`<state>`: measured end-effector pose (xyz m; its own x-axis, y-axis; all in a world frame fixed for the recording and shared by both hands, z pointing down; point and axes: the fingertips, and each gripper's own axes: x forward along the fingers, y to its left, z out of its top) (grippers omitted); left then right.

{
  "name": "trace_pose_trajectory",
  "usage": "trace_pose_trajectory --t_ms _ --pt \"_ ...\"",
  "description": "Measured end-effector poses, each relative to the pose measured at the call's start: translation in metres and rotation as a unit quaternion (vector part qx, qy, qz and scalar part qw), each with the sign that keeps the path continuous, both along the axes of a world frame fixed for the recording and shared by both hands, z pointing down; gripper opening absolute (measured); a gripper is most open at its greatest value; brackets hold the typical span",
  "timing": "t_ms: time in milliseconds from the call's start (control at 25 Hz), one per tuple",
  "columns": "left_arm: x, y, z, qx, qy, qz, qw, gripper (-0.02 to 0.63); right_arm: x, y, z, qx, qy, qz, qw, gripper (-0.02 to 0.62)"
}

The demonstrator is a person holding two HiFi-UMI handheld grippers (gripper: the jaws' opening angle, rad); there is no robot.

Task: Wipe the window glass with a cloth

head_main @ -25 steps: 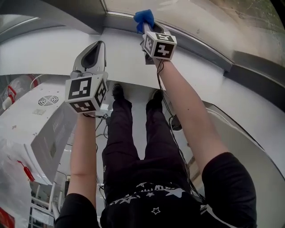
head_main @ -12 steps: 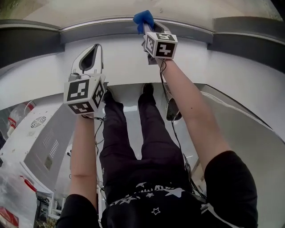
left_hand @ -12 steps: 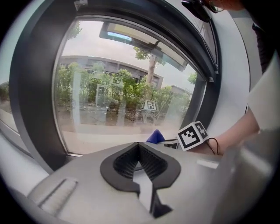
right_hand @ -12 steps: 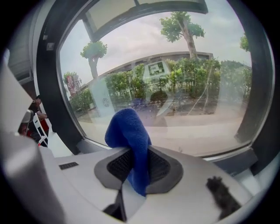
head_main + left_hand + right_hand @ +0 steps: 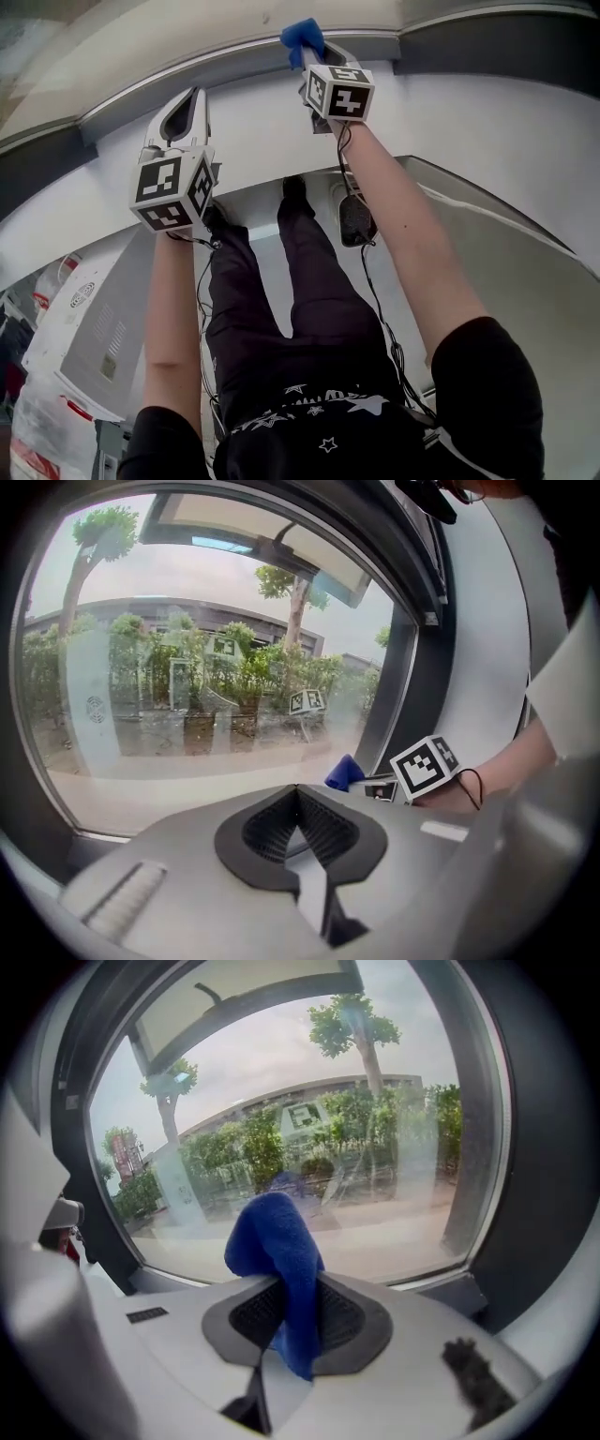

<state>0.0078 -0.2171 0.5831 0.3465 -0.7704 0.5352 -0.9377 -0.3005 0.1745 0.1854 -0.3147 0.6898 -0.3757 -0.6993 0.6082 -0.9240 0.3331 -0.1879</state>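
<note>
My right gripper (image 5: 286,1321) pinches the blue cloth (image 5: 275,1241) by the near, lower edge of the window glass (image 5: 375,1147), my left gripper (image 5: 298,803) is closed on nothing, and the hazy pane looks mostly unwiped.

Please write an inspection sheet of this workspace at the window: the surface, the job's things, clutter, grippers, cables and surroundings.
Surface: window glass, hazy near its lower edge, in a dark frame.
Job's things: blue cloth, bunched, sticking out past the jaws; contact with the glass cannot be told.
Clutter: nothing seen.
Grippers: right gripper shut on the cloth; left gripper shut, empty.
Cables: black cable runs down beside the right arm.
Surroundings: trees and a building outside; white unit low on the left.
</note>
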Motion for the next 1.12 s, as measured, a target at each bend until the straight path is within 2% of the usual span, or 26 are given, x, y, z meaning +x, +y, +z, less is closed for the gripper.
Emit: trace_pose_trajectory --t_ms 320,560,680,840,1120 --pt "0.081 -0.038 0.004 0.002 -0.011 0.053 0.9985 0.009 0.108 -0.013 0.002 0.001 -0.004 0.065 0.998 0.075" --pt "0.141 -0.045 0.007 0.0 -0.004 0.093 0.9957 0.009 0.167 -0.014 -0.001 0.004 -0.013 0.108 0.994 0.074" --pt "0.161 -0.046 0.002 0.003 0.001 0.1 0.995 0.009 0.187 -0.014 -0.003 0.001 -0.016 0.121 0.992 0.075" --pt "0.164 -0.042 -0.006 0.002 0.005 0.096 0.9954 0.009 0.195 -0.01 -0.007 -0.003 -0.016 0.128 0.992 0.075" --pt "0.136 -0.014 -0.019 -0.011 -0.001 0.076 0.997 0.009 0.175 0.008 -0.012 -0.011 -0.017 0.123 0.992 0.074"
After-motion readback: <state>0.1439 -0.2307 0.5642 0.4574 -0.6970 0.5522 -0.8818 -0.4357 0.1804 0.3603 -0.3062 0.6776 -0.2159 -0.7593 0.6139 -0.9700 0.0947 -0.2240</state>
